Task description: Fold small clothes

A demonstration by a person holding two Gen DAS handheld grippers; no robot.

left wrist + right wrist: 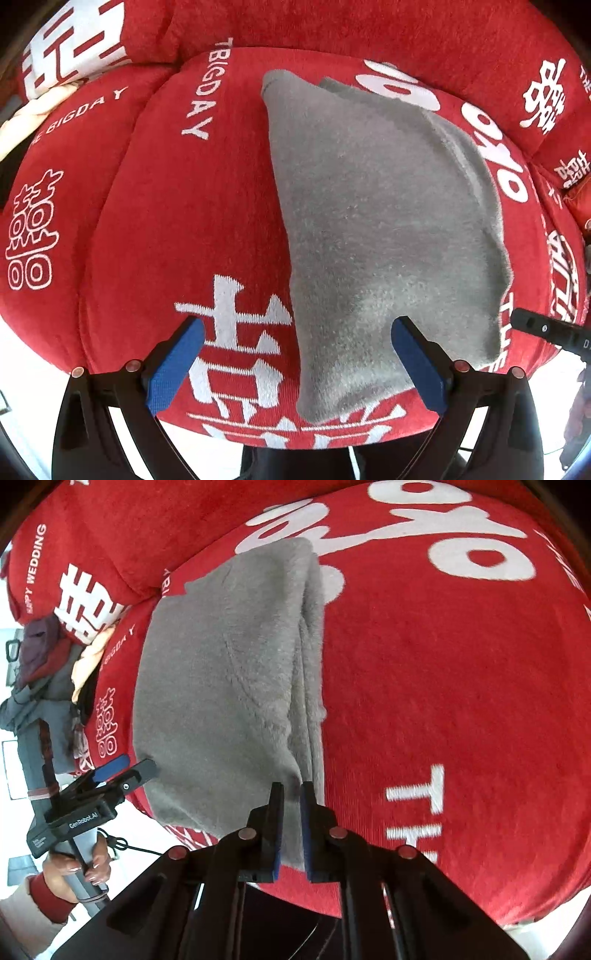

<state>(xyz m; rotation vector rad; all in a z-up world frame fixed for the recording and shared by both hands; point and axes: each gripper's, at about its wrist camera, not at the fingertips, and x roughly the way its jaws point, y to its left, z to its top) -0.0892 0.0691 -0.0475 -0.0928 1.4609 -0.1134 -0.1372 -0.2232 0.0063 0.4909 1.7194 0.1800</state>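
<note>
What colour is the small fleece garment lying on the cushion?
Plain grey, no pattern. The garment shows best in the right wrist view, against the red cushion.

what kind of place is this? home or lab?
Likely a home living room or bedroom. A grey fleece garment lies on a cushioned seat under a red wedding-print cover, with matching red cushions behind and a heap of loose clothes beside it.

Black tongs (pixel 291 794), blue pads (pixel 173 365), red cuff (pixel 50 895).
</note>
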